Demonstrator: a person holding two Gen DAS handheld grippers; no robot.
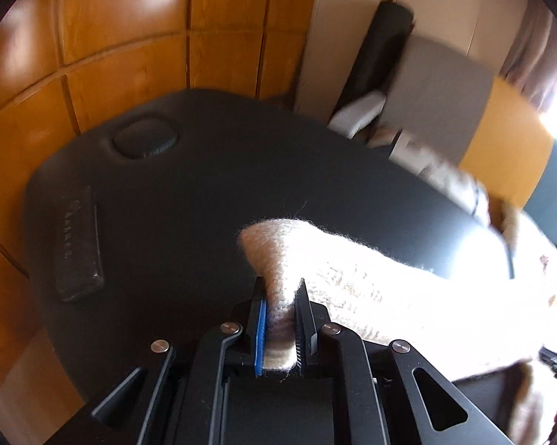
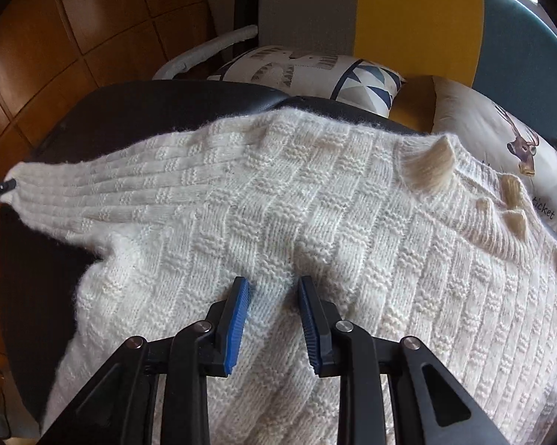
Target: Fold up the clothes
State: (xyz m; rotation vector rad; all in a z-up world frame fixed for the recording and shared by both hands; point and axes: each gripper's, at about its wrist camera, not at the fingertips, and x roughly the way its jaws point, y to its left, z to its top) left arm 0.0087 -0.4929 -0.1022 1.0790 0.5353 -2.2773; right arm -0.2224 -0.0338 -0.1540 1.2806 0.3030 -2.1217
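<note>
We see the cream sweater (image 2: 315, 204) lying mostly spread over the dark desk (image 1: 167, 193), our left tongs (image 1: 281, 319) pinching its sleeve cuff outward, our right tongs (image 2: 274, 296) parted over its body, so most folding remains.

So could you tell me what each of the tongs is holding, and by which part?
The left tongs are shut on the cuff end of the cream knitted sweater's sleeve. The right tongs are open over its body, holding nothing.
</note>
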